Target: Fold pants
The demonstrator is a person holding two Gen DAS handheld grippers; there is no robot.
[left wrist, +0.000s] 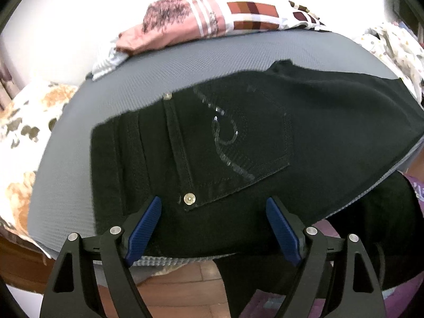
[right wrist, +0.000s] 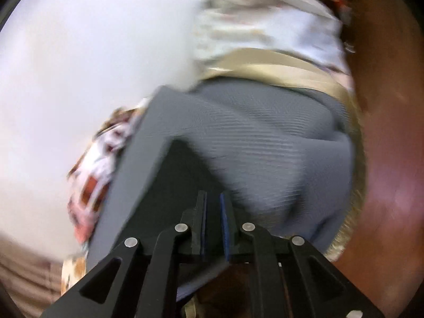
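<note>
Black jeans (left wrist: 318, 122) lie flat on a grey textured mat (left wrist: 185, 61), back pocket and rivet facing up. One part hangs over the mat's near edge at the lower right. My left gripper (left wrist: 213, 201) hovers over the waist end near the rivet, open, its blue pads (left wrist: 148, 225) wide apart with nothing between them. The right wrist view is blurred. There my right gripper (right wrist: 212, 194) has its jaws almost together on a raised fold of the dark jeans (right wrist: 137, 172), which slants up to the left over the mat (right wrist: 265, 145).
Patterned pink and white bedding (left wrist: 212, 16) is bunched behind the mat. Floral sheets (left wrist: 23, 132) lie to its left and spotted cloth (left wrist: 392, 45) to its right. A wooden floor (left wrist: 185, 283) shows below the near edge. A beige band (right wrist: 278, 63) borders the mat's far side.
</note>
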